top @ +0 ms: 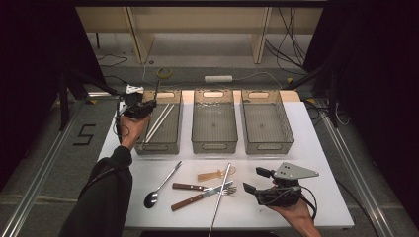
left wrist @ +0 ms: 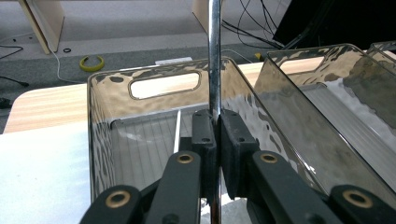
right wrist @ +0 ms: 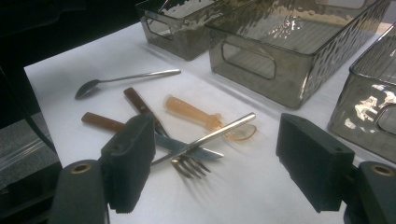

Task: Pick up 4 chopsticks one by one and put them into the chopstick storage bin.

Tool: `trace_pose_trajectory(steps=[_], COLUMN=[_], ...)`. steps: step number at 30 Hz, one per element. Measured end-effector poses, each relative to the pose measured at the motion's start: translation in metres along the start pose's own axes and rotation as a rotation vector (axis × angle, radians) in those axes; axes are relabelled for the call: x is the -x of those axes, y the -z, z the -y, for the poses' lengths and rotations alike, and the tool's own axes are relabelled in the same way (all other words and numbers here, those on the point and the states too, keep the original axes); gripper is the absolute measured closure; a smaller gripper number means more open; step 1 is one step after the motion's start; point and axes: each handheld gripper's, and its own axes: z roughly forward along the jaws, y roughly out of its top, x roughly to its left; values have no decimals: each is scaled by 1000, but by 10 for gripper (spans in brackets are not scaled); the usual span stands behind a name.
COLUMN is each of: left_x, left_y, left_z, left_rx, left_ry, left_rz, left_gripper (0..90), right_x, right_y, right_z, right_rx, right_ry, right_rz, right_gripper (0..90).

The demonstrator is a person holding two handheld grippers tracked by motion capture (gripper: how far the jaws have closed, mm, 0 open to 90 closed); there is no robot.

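Above the left bin [top: 159, 129] in the high view, the left gripper [top: 140, 109] held a metal chopstick [top: 157, 95]; the right gripper [top: 260, 180] hovered beside the cutlery. Between the closed jaws of the left gripper view, the chopstick [left wrist: 214, 56] stood upright, clamped, over the bin [left wrist: 154, 88]. Ahead of the right gripper's [right wrist: 215, 161] open, empty jaws lay another chopstick [right wrist: 219, 133], crossing a fork [right wrist: 187, 165] on the surface [right wrist: 243, 191].

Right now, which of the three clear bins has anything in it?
The left bin: metal chopsticks lie in it, while the middle bin and right bin are empty.
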Motion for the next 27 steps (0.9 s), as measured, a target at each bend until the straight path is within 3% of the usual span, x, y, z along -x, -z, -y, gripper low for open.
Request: trace_pose_trajectory(steps=[17,22,27], left_x=[-3,-2,6], left_y=[-7,-6,2], left_z=[6,4,-1], left_rx=[-75,-111,-151], left_ry=[8,21,34], left_rz=[-10,-18,20], left_gripper=[823,591,441], right_x=[0,0,0], right_y=[0,0,0], right_z=[0,0,0], right_rx=[0,0,-1], right_ry=[3,1,1], right_rz=[-3,-1,-2], right_gripper=[293,293,293])
